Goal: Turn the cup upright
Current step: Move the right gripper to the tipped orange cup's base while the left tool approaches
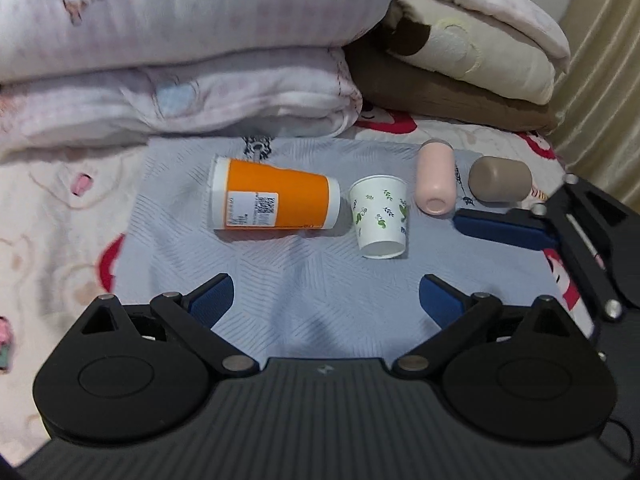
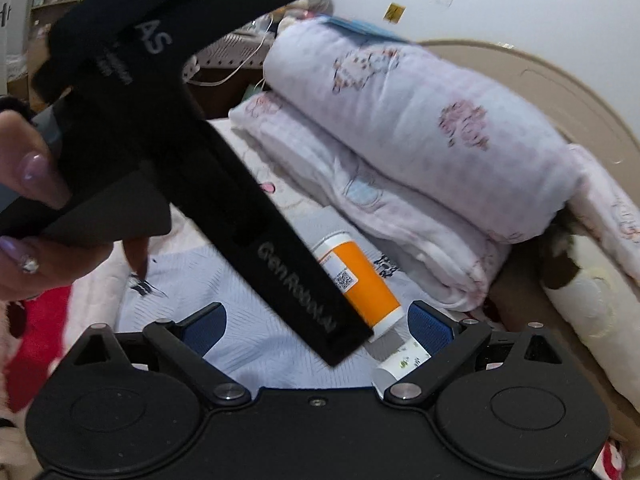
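Observation:
An orange paper cup (image 1: 276, 200) lies on its side on a light blue cloth (image 1: 320, 280), mouth to the left. A white cup with green leaf print (image 1: 380, 216) lies beside it, base towards me. A pink cup (image 1: 434, 176) and a brown cup (image 1: 500, 180) lie on their sides at the right. My left gripper (image 1: 324, 300) is open and empty, short of the cups. My right gripper (image 2: 316, 324) is open; its blue finger (image 1: 504, 228) shows right of the white cup. In the right wrist view the orange cup (image 2: 360, 276) and white cup (image 2: 400, 360) sit near its fingers.
Folded pink-patterned quilts (image 1: 180, 60) and a brown and cream blanket (image 1: 460, 68) are stacked right behind the cloth. The left gripper's black body (image 2: 200, 160) and the hand holding it (image 2: 28, 184) block much of the right wrist view. A curtain (image 1: 600, 80) hangs at the right.

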`<action>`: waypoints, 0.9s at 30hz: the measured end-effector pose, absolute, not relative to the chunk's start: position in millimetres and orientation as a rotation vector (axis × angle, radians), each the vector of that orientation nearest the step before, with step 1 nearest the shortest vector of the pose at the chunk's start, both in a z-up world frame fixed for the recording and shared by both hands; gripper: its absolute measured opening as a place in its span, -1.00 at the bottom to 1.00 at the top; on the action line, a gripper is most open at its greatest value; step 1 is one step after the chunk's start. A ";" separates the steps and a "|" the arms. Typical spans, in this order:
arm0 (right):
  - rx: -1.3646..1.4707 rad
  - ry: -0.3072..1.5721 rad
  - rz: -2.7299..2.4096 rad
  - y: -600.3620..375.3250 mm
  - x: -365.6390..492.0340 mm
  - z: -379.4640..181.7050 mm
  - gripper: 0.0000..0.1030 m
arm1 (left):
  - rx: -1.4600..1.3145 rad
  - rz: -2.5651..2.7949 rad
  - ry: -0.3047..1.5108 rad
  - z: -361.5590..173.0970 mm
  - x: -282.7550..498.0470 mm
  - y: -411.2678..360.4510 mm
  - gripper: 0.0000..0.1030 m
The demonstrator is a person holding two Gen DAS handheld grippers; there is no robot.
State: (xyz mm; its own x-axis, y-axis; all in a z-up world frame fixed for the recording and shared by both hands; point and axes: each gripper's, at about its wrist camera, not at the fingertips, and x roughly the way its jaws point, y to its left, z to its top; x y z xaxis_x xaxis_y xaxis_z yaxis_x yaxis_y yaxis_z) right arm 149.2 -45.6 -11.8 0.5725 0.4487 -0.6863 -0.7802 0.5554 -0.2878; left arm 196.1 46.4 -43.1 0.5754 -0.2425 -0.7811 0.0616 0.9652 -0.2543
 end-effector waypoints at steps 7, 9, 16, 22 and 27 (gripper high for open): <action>-0.684 0.675 0.803 -37.0 209.0 -51.3 0.87 | -0.307 -0.192 0.953 -91.7 233.9 66.4 0.86; -0.715 0.689 0.808 -33.7 223.3 -63.3 0.84 | -0.336 -0.196 0.956 -102.4 243.9 73.8 0.78; -0.831 0.700 0.801 -17.8 261.2 -102.7 0.78 | -0.414 -0.167 0.920 -134.2 267.4 91.0 0.73; -0.966 0.685 0.801 -6.5 279.7 -130.9 0.76 | -0.462 -0.167 0.888 -144.8 275.7 106.0 0.70; -1.021 0.680 0.801 0.2 290.7 -142.9 0.75 | -0.485 -0.179 0.879 -149.2 280.1 113.2 0.68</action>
State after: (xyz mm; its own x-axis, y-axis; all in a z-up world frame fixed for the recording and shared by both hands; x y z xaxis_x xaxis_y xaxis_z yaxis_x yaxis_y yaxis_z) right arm 290.7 0.2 -142.9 0.5398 0.2540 -0.8026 -0.8330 0.2984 -0.4659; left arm 280.1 113.2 -149.2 0.6315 -0.3448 -0.6945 -0.0458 0.8775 -0.4774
